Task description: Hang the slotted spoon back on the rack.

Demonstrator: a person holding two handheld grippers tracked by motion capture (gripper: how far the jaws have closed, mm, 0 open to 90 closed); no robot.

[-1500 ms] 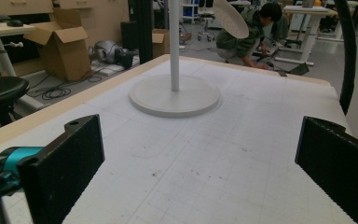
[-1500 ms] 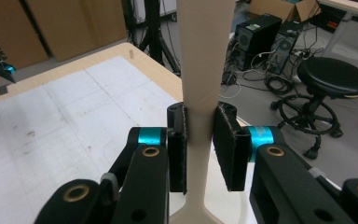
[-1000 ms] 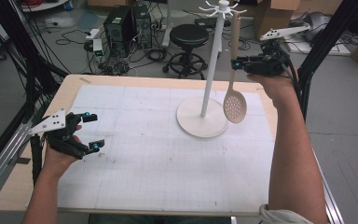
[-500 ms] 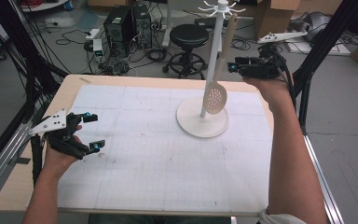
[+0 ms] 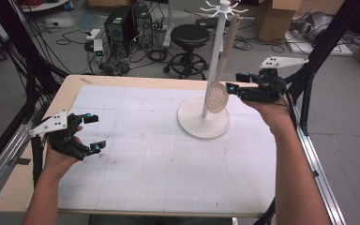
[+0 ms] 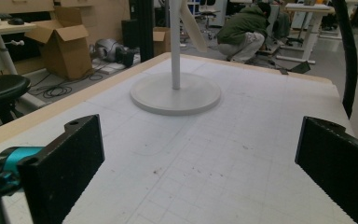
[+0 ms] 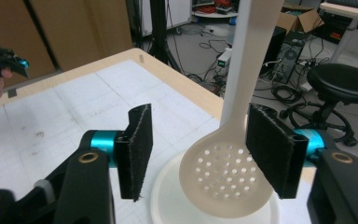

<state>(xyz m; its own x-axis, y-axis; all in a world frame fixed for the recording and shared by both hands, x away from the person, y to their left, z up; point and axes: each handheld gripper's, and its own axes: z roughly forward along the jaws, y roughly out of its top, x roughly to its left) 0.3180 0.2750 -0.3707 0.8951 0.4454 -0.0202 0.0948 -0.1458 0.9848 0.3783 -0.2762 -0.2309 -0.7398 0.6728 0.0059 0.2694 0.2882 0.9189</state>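
A white hook stand rises from a round base at the back right of the table. A pale perforated spoon hangs from one of its top hooks, tilted across the pole. My right gripper hovers just right of the spoon's head. Its jaws have just been opening and now stand apart. In the right gripper view the spoon hangs between and beyond the pads of my right gripper, close to the right-hand one, unpressed. My left gripper rests open and empty at the table's left.
The table carries a white gridded mat. A black stool, computer towers and cables stand behind it. Black frame posts rise at both sides. In the left gripper view the stand's base lies ahead, and a person crouches far off.
My right gripper has sunk and its jaws have spread, letting go of the spoon. The spoon's head has swung from right of the pole to its left. The left hand stayed put.
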